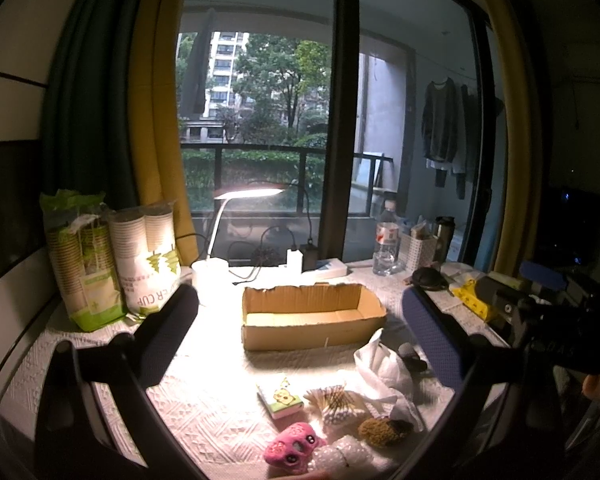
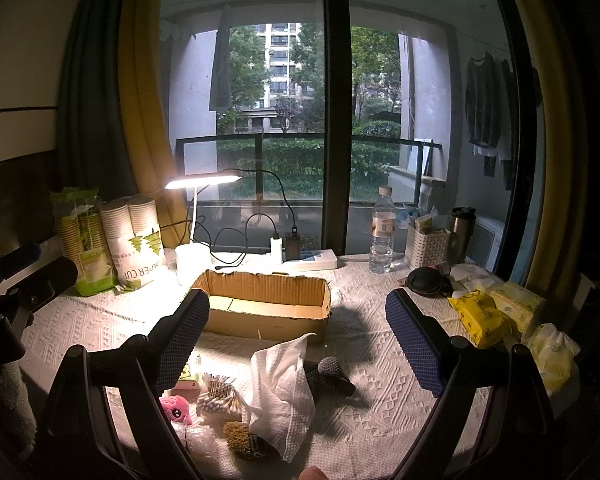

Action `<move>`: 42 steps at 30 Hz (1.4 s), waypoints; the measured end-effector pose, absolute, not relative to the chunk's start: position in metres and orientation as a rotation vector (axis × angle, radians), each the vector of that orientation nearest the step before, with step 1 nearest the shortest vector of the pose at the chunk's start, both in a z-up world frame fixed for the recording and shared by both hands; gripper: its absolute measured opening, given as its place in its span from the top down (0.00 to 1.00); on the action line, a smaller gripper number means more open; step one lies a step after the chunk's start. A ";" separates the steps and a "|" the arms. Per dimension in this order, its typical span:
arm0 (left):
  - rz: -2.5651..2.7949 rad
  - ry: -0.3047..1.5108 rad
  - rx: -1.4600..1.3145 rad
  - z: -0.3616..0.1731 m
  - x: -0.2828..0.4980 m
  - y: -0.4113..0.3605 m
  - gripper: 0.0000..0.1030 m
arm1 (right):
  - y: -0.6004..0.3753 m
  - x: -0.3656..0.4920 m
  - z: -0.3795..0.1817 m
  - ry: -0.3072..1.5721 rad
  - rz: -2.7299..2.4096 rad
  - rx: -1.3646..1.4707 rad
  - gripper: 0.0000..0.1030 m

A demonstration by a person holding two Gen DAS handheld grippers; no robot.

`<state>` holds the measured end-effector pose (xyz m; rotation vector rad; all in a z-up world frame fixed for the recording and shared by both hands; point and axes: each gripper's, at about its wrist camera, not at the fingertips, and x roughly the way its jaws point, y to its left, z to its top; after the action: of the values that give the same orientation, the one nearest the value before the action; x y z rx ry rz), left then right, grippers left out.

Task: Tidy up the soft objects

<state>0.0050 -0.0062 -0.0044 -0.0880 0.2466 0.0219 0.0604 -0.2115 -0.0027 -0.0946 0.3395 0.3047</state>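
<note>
Pink toy (image 1: 294, 447) half cut off before the box (image 1: 312, 316), both tongs (image 1: 300, 316) (image 2: 298, 340) wide open, empty.

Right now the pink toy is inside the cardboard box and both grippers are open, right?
Not quite. The pink toy lies on the table, in front of the box, which looks empty in the left wrist view. Both the left gripper and the right gripper are open.
</note>
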 end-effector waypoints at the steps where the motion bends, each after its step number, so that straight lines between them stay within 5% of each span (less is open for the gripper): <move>1: 0.022 0.246 -0.089 -0.004 0.005 -0.006 0.01 | -0.212 0.060 -0.003 0.339 0.305 -0.093 0.10; 42: 0.021 0.247 -0.091 -0.005 0.004 -0.007 0.01 | -0.214 0.060 -0.003 0.339 0.299 -0.090 0.10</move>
<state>0.0044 -0.0068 -0.0053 -0.0914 0.2467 0.0214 0.0602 -0.2143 -0.0032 -0.0902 0.3387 0.2986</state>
